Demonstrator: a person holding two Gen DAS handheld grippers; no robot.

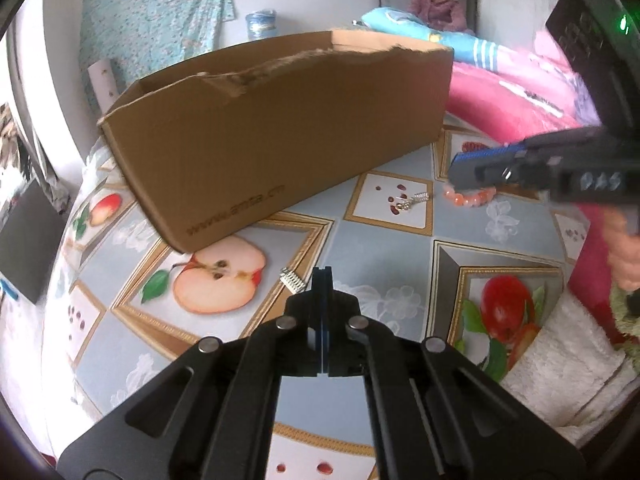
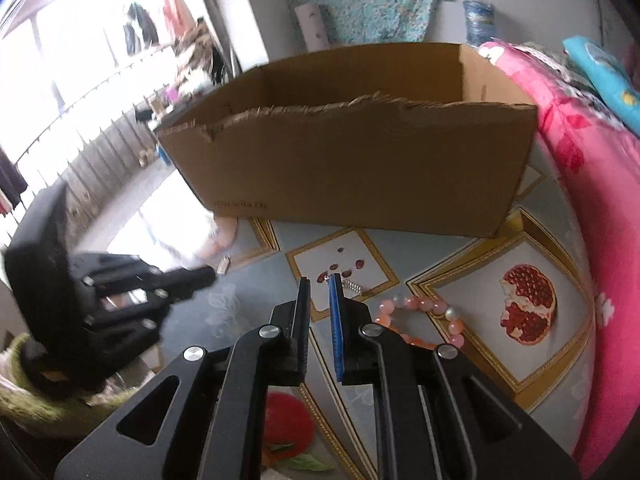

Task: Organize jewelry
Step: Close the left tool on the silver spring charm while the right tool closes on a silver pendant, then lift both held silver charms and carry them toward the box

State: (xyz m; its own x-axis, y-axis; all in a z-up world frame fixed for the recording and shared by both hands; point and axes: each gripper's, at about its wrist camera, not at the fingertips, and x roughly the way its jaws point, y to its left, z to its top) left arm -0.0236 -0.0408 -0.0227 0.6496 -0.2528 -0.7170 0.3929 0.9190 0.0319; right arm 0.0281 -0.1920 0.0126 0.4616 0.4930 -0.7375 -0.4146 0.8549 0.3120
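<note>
Pink bead bracelet (image 2: pixel 424 320) — flat, beside small silver pieces (image 1: pixel 412 201).

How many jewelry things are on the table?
3: a pink bead bracelet right, a silver spring-like piece mid-table, a small silver comb-shaped clip by the left gripper. The box may hide more.

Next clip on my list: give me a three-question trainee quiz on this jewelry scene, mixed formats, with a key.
1. True or false: the left gripper has its fingers pressed together with nothing visible between them.
2. Multiple choice: the pink bead bracelet lies
A) inside the cardboard box
B) on the fruit-print tablecloth, to the right of the right gripper
C) clamped in the left gripper
3. Fill in: the small silver comb-like piece lies on the cloth beside the printed halved ____.

Key:
1. True.
2. B.
3. Apple.
</note>
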